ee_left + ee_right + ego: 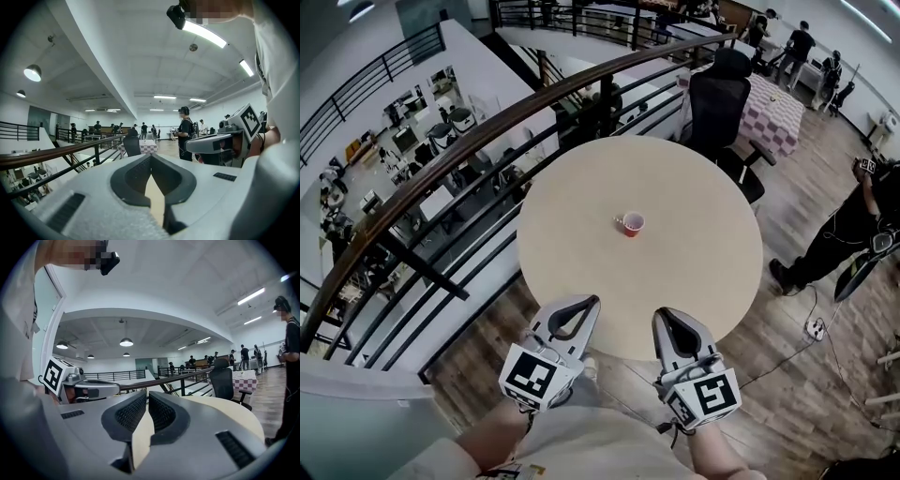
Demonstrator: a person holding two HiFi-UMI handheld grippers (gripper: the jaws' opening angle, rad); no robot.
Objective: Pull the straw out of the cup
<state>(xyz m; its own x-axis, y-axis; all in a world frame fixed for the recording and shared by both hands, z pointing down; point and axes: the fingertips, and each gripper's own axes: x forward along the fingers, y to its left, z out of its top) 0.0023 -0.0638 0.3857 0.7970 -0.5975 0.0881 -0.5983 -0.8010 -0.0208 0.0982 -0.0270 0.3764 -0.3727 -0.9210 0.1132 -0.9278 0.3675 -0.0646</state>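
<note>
A small red cup [630, 224] stands near the middle of the round beige table [581, 197]. A short straw [618, 220] pokes out over its left rim. Both grippers hover at the table's near edge, well short of the cup and side by side. My left gripper [594, 300] has its jaws together with nothing between them, and so does my right gripper [662, 313]. In the left gripper view the left gripper [151, 158] is shut and the right one shows beside it. In the right gripper view the right gripper [146, 393] is shut over the table [225, 408]. Neither gripper view shows the cup.
A black office chair [719, 98] stands at the table's far side, with a checkered table [773, 112] behind it. A dark railing [487, 131] curves along the left, over a drop to a lower floor. A person [853, 225] stands to the right, near cables on the floor.
</note>
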